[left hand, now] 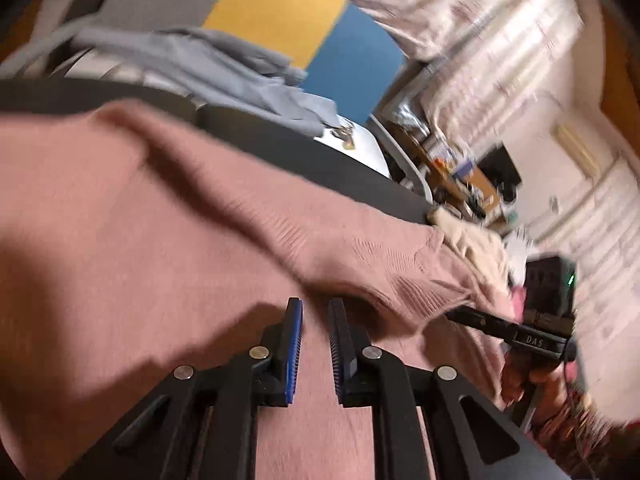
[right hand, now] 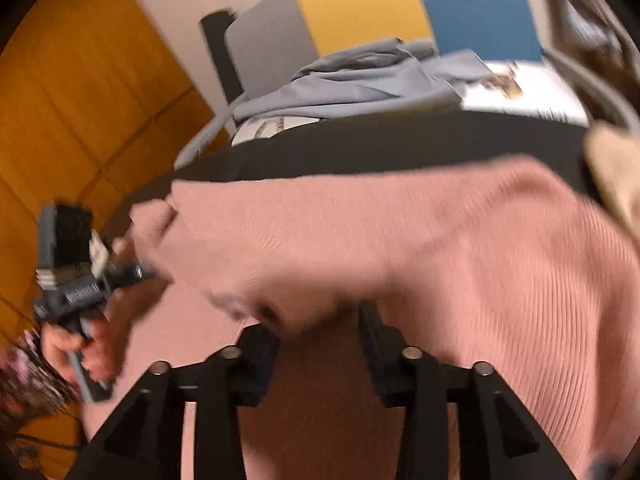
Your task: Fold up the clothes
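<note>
A pink ribbed sweater (left hand: 160, 220) lies spread over a dark table (left hand: 280, 136) and fills both views (right hand: 440, 240). My left gripper (left hand: 315, 308) hovers just above the sweater with its blue-padded jaws a little apart and nothing between them. It also shows at the left of the right wrist view (right hand: 136, 272), at the sweater's edge. My right gripper (right hand: 320, 316) has a fold of the sweater draped over its fingertips, with the jaws standing apart. In the left wrist view the right gripper (left hand: 464, 316) reaches under the sweater's edge at the right.
A crumpled grey-blue garment (left hand: 224, 68) lies at the far side of the table, also seen in the right wrist view (right hand: 360, 80). A beige cloth (left hand: 476, 244) lies at the sweater's right end. White printed paper (right hand: 520, 92) sits beyond. Yellow, blue and grey panels stand behind.
</note>
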